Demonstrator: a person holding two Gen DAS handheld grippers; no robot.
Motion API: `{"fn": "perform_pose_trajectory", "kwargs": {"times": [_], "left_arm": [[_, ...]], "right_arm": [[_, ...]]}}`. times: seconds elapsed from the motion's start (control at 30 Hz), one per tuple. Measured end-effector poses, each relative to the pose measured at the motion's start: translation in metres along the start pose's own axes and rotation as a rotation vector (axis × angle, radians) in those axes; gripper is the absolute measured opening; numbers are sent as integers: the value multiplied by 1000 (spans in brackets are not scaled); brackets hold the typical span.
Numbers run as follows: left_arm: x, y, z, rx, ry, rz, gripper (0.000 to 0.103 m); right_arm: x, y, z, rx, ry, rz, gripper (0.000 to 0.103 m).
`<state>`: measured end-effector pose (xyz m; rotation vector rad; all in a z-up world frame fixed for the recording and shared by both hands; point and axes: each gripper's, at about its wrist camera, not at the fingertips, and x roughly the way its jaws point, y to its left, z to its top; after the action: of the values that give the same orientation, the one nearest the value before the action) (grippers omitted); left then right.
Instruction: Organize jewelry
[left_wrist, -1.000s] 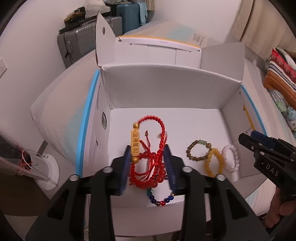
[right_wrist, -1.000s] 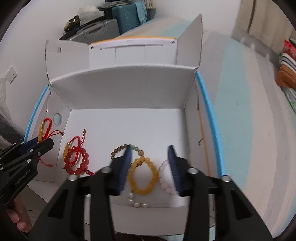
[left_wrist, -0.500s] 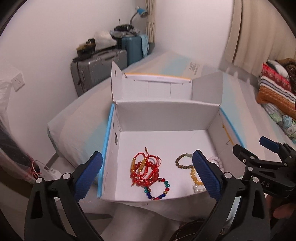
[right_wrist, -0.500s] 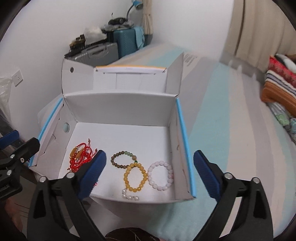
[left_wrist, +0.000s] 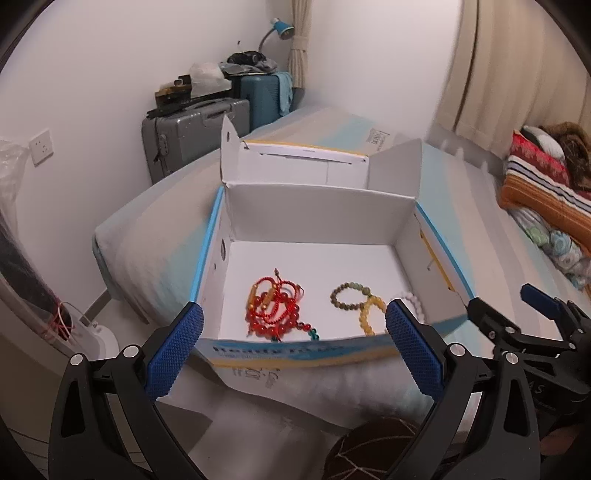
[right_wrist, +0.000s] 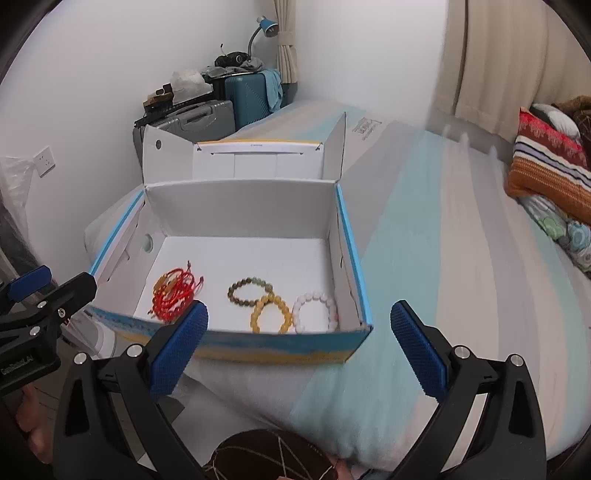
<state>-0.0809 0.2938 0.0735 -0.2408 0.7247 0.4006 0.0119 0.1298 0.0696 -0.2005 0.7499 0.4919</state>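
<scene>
An open white cardboard box (left_wrist: 317, 218) (right_wrist: 240, 206) sits on the bed. Inside lie a heap of red bead and cord bracelets (left_wrist: 275, 308) (right_wrist: 173, 293), an olive-brown bead bracelet (left_wrist: 349, 295) (right_wrist: 249, 290), a yellow bead bracelet (left_wrist: 371, 314) (right_wrist: 271, 314) and a white bead bracelet (right_wrist: 316, 312). My left gripper (left_wrist: 293, 350) is open and empty, held back in front of the box's near wall. My right gripper (right_wrist: 299, 347) is open and empty, also in front of the box. Each gripper shows at the edge of the other's view.
The bed (right_wrist: 443, 258) has a striped grey and light-blue cover. Folded blankets (right_wrist: 546, 173) lie at the far right. Suitcases (left_wrist: 195, 133) stand against the wall behind the box. A brown round object (right_wrist: 269, 458) is just below the grippers.
Both grippers opened wide and pulled back out of the box. The red bracelets that sat between the left fingers now lie on the box floor.
</scene>
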Motion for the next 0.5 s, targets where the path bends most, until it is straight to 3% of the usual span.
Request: {"fn": "perform_pose_trajectory", "kwargs": {"times": [0.5], "left_arm": [[-2, -5, -18, 11, 29, -2, 97]], "right_arm": [[-3, -1, -13, 12, 15, 0, 95]]}}
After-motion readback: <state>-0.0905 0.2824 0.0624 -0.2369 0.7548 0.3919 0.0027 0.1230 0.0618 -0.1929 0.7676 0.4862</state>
